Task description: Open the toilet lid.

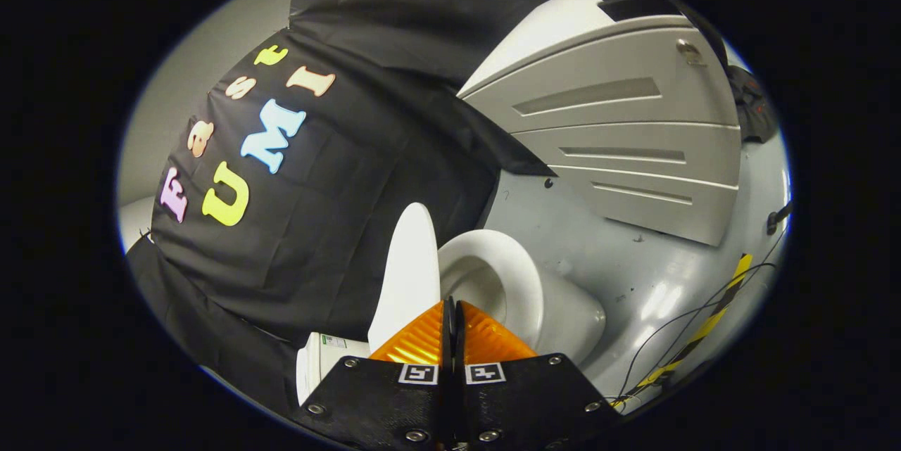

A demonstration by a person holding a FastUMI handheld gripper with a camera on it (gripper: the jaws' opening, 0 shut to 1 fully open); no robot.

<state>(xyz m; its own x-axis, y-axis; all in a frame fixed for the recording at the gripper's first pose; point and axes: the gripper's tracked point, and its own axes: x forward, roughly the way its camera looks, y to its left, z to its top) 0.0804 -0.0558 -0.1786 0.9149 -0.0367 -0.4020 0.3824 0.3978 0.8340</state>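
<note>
1. My gripper (452,310), fingers pressed together on nothing, sits just before the raised white plastic toilet lid (410,268).
2. The open white ceramic bowl (517,282) lies unobstructed beyond.
3. Grey floor (654,275) offers room; black cables (693,317) cross it.

The gripper (451,314) has its two fingers (486,340) pressed together, pads meeting with no gap between them. Nothing is caught between the fingertips. The finger mounts sit side by side behind them.

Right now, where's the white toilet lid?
In the gripper view the white toilet lid stands raised just ahead of the shut fingers, between the black cloth wall and the open white bowl.
</note>
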